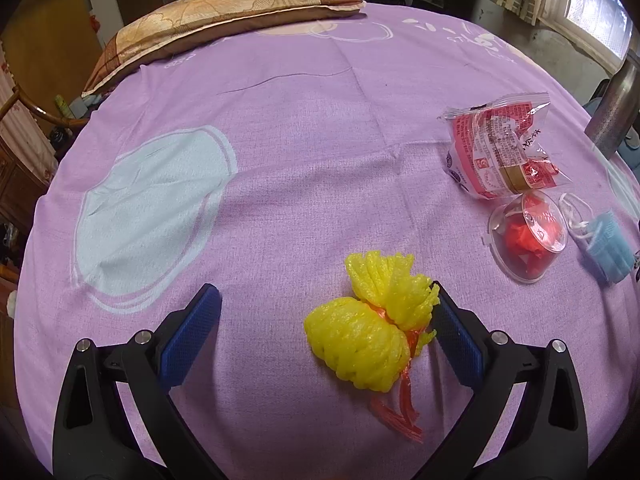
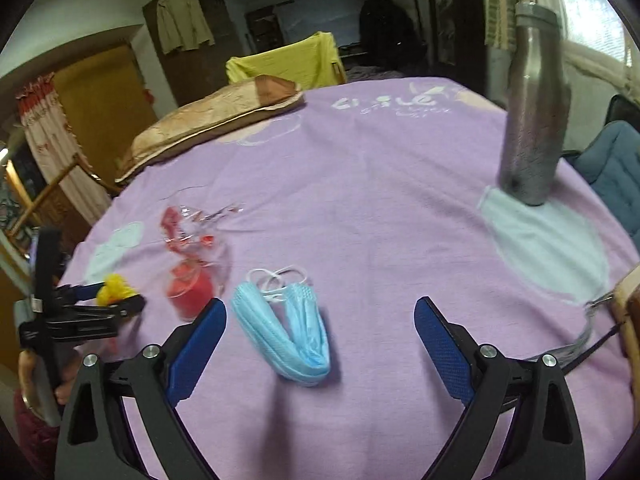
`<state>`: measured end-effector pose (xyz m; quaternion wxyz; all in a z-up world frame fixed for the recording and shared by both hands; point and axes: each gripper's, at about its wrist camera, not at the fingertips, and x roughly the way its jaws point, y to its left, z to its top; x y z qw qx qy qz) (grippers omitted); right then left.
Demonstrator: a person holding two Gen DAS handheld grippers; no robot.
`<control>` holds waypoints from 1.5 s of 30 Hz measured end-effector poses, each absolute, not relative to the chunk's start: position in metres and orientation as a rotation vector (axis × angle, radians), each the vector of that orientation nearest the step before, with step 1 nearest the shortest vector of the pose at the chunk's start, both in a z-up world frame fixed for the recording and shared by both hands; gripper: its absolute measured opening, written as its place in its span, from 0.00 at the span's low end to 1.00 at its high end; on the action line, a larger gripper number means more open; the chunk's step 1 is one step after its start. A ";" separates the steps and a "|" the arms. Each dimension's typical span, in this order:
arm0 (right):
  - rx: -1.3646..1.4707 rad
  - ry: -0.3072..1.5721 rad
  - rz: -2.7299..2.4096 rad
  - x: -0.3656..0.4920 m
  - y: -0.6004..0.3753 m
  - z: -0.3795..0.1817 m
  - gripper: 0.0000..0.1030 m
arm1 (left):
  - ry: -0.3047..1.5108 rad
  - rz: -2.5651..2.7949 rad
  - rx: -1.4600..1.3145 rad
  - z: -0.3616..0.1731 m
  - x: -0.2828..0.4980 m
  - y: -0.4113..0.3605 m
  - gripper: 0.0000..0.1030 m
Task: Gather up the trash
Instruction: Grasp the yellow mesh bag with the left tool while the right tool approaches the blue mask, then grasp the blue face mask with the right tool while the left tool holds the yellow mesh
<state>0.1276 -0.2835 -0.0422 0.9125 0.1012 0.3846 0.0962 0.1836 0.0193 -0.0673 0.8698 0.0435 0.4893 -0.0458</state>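
With both grippers wide open, nudge left gripper (image 1: pixel 326 312) right to center foam (image 1: pixel 370 330); right gripper (image 2: pixel 320 322) probably straddles mask (image 2: pixel 286 330).

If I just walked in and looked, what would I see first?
The bright yellow foam net tied with red ribbon, lying on the purple bedsheet between the open fingers of the left gripper. Next, the crumpled blue face mask lying just ahead of the open right gripper. A tall metal bottle stands at the far right of the bed.
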 end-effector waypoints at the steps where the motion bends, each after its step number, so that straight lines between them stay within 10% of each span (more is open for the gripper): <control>1: 0.208 0.797 0.215 0.129 -0.281 -0.044 0.91 | 1.023 -0.096 0.091 -0.067 0.184 0.019 0.95; 16: 0.236 0.839 0.319 0.144 -0.267 -0.058 0.91 | 1.001 -0.145 0.038 -0.061 0.181 0.025 0.92; 24: 0.260 0.851 0.323 0.146 -0.269 -0.062 0.91 | 0.979 -0.209 0.016 -0.056 0.176 0.023 0.49; 36: 0.083 0.889 0.344 0.150 -0.238 -0.062 0.90 | 0.956 -0.256 0.045 -0.052 0.168 0.013 0.48; 40: 0.019 0.906 0.332 0.155 -0.230 -0.064 0.75 | 0.986 -0.245 0.038 -0.057 0.173 0.015 0.50; 45: 0.035 0.920 0.352 0.154 -0.233 -0.066 0.20 | 0.985 -0.242 0.064 -0.057 0.170 0.012 0.52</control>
